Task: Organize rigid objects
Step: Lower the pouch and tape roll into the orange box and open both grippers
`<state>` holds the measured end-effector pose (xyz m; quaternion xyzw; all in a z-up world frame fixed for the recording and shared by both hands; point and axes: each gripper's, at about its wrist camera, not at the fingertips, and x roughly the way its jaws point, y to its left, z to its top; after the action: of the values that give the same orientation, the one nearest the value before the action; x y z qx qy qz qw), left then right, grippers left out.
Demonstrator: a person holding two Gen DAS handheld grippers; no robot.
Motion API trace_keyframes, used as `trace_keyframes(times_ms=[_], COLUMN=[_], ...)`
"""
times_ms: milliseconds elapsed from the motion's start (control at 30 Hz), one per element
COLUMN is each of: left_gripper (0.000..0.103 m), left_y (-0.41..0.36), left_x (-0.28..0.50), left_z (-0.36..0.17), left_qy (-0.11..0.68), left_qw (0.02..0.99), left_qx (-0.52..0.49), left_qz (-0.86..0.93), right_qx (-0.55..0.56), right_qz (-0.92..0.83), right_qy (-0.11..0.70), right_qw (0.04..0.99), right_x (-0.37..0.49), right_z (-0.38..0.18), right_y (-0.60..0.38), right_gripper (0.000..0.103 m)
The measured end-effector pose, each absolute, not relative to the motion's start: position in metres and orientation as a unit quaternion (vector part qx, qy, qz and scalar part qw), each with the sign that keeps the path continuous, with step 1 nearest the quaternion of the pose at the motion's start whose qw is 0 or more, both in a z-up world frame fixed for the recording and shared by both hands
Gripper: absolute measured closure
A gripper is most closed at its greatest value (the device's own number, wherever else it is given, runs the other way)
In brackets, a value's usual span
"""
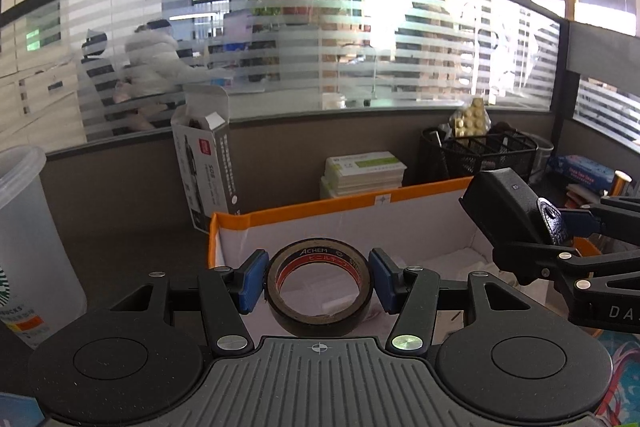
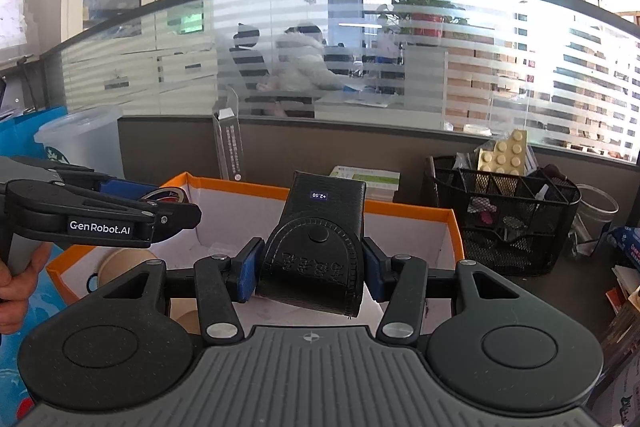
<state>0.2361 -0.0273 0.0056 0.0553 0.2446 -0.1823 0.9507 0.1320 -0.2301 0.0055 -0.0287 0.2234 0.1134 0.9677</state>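
My left gripper is shut on a black tape roll with a red inner ring, held upright above the white box with an orange rim. My right gripper is shut on a black leather case with a snap flap, also over the box. In the left wrist view the case and the right gripper's fingers show at the right. In the right wrist view the left gripper with the tape shows at the left, a hand on its handle.
A clear plastic cup stands at the left. An open grey carton stands behind the box. A stack of white boxes and a black mesh organizer with a yellow brick plate sit at the back right. A brown tape roll lies in the box.
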Motion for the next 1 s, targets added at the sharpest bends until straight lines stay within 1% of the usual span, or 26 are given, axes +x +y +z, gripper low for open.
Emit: trace_keyframes(times_ms=[333, 1000], left_gripper=[0.05, 0.05], left_y=[-0.036, -0.045], left_x=[0.244, 0.252], left_z=[-0.003, -0.013], left_qy=[0.261, 0.288], left_qw=[0.945, 0.935], left_qx=[0.07, 0.104], left_qz=[-0.186, -0.179], right_qx=[-0.041, -0.129], right_qz=[0.109, 0.111], right_qy=[0.229, 0.221], right_qw=[0.966, 0.96], right_x=[0.138, 0.144], right_z=[0.001, -0.002], right_y=[-0.229, -0.198], right_gripper=[0.056, 0.056])
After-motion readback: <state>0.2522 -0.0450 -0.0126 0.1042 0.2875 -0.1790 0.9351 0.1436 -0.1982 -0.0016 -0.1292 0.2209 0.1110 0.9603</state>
